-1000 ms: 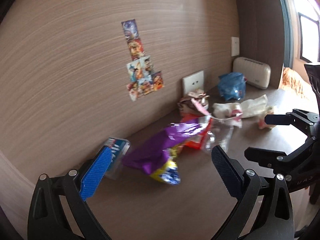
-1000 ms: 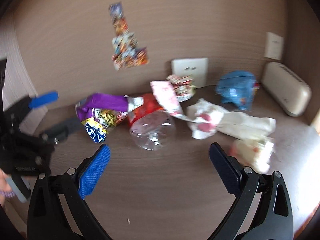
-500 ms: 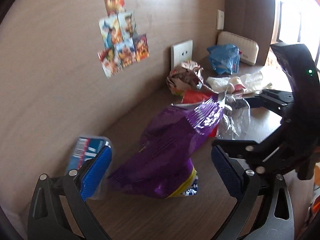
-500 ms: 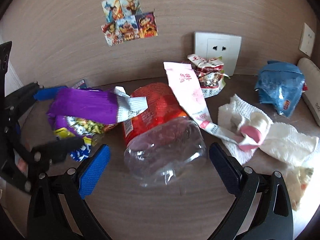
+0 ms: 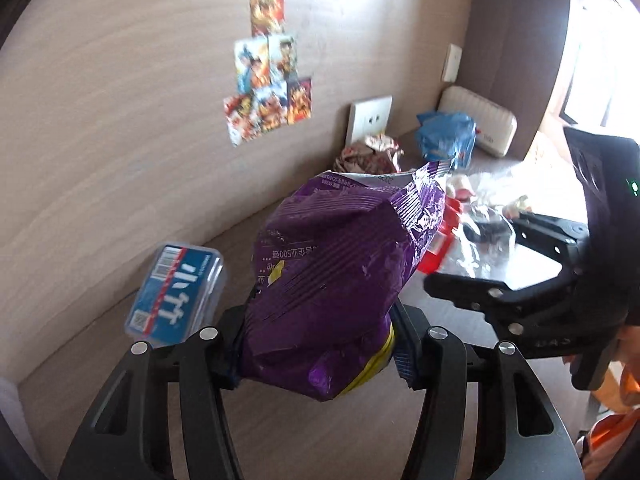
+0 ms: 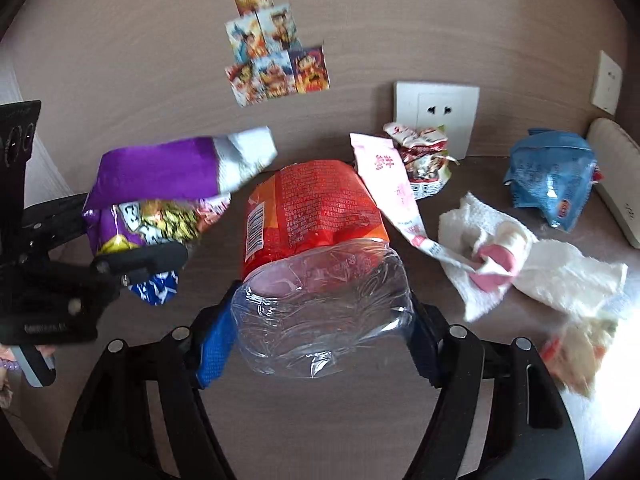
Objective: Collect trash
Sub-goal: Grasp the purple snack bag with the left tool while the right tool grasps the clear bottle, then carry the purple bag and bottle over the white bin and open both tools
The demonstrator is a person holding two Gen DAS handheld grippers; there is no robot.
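My left gripper (image 5: 320, 350) is shut on a purple snack bag (image 5: 340, 276) near the wall; the bag also shows at the left of the right wrist view (image 6: 160, 184). My right gripper (image 6: 320, 340) is shut on the clear bottom end of a crushed plastic bottle with an orange-red label (image 6: 316, 248) lying on the brown table (image 6: 320, 420). The right gripper appears at the right of the left wrist view (image 5: 540, 280), and the left gripper at the left of the right wrist view (image 6: 100, 272).
A blue-labelled clear box (image 5: 176, 292) lies by the wall. A pink wrapper (image 6: 392, 188), a red-white wrapper (image 6: 420, 156), white tissue (image 6: 532, 264), a blue bag (image 6: 556, 180) and a beige device (image 6: 616, 184) lie on the table. A wall socket (image 6: 436, 112) is behind them.
Both grippers moved forward and closed: the left on the purple bag, the right on the bottle. The purple bag has been tipped up off the table.
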